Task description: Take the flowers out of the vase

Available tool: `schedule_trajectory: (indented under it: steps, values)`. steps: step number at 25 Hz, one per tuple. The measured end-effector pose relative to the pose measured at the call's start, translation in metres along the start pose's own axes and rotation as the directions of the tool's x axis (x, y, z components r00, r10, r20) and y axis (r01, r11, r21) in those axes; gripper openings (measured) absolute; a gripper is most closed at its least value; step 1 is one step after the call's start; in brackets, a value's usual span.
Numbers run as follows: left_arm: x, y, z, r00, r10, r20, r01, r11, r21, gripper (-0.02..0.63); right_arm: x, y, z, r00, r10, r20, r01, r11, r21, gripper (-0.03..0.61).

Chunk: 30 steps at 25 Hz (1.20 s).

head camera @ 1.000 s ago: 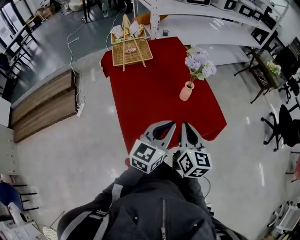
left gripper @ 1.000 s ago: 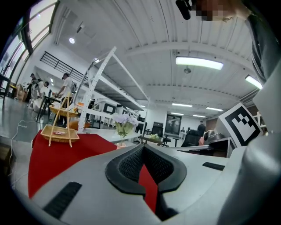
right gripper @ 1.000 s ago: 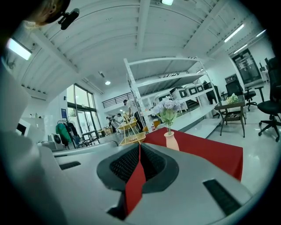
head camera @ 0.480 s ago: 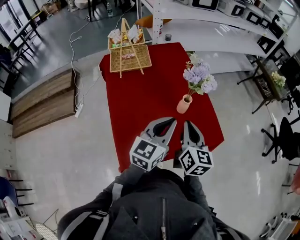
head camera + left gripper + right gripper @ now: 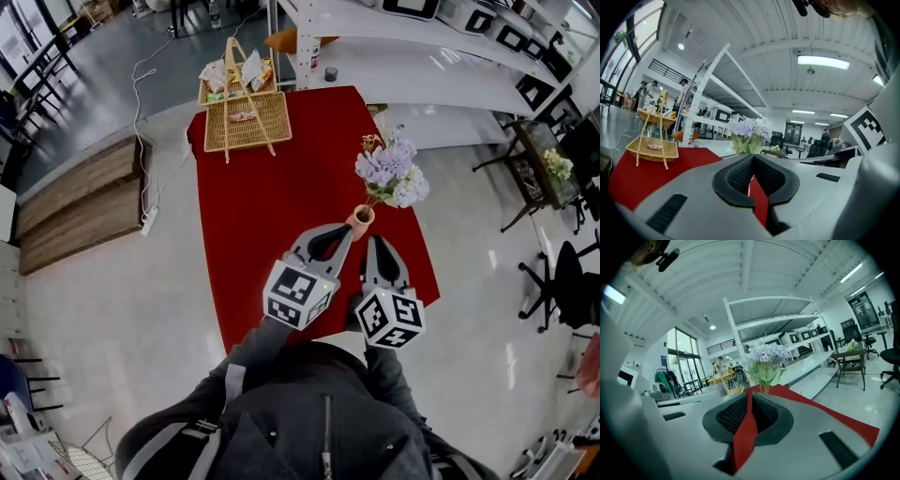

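A small peach vase [image 5: 360, 220] stands on the red-covered table [image 5: 262, 216], near its right side. It holds a bunch of pale purple flowers [image 5: 389, 173] with green leaves. My left gripper [image 5: 342, 228] is shut and empty, its tip just short of the vase. My right gripper [image 5: 377, 240] is beside it, also shut with nothing held. In the left gripper view the flowers [image 5: 747, 131] rise just beyond the closed left gripper [image 5: 753, 156]; the vase is hidden behind the jaws. In the right gripper view the flowers [image 5: 766, 357] stand straight ahead of the right gripper [image 5: 750, 393].
A wicker basket [image 5: 242, 117] with a tall handle and small packets sits at the table's far left end. White shelving [image 5: 422, 56] runs behind the table. A low wooden bench [image 5: 80, 202] lies to the left, office chairs [image 5: 567, 272] to the right.
The person has walked up to the table. Both grippers moved forward together from the near edge to just short of the vase. Their jaws stayed shut.
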<state>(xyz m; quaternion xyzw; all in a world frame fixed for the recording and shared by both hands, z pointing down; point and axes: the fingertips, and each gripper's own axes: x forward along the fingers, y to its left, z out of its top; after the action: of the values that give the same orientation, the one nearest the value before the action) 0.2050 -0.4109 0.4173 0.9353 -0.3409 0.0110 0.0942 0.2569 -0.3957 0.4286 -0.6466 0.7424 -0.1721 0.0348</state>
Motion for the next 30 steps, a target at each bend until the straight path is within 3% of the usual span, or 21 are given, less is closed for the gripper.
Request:
schedule_trajectory:
  steps: [5, 8, 13, 25, 30]
  values:
    - [0.038, 0.012, -0.005, 0.999, 0.000, -0.042, 0.000, 1.000, 0.020, 0.014, 0.011, -0.021, 0.000, 1.000, -0.030, -0.002, 0.030, 0.999, 0.026, 0.015]
    - [0.060, 0.017, -0.018, 0.994, 0.011, -0.106, -0.007, 0.999, 0.036, 0.124, 0.012, -0.032, -0.003, 0.999, -0.049, -0.012, 0.049, 0.998, 0.041, 0.015]
    - [0.086, 0.022, -0.037, 0.979, 0.013, -0.205, 0.000, 0.998, 0.066, 0.225, 0.014, -0.045, -0.010, 0.997, -0.067, -0.029, 0.069, 0.996, 0.059, 0.014]
    - [0.107, 0.027, -0.044, 0.969, 0.027, -0.244, -0.003, 0.995, 0.098, 0.225, 0.011, -0.069, -0.025, 0.992, -0.112, -0.056, 0.118, 0.986, 0.118, 0.014]
    - [0.113, 0.023, -0.042, 0.972, 0.003, -0.237, 0.025, 0.993, 0.113, 0.154, 0.011, -0.073, -0.029, 0.990, -0.123, -0.063, 0.131, 0.983, 0.131, 0.014]
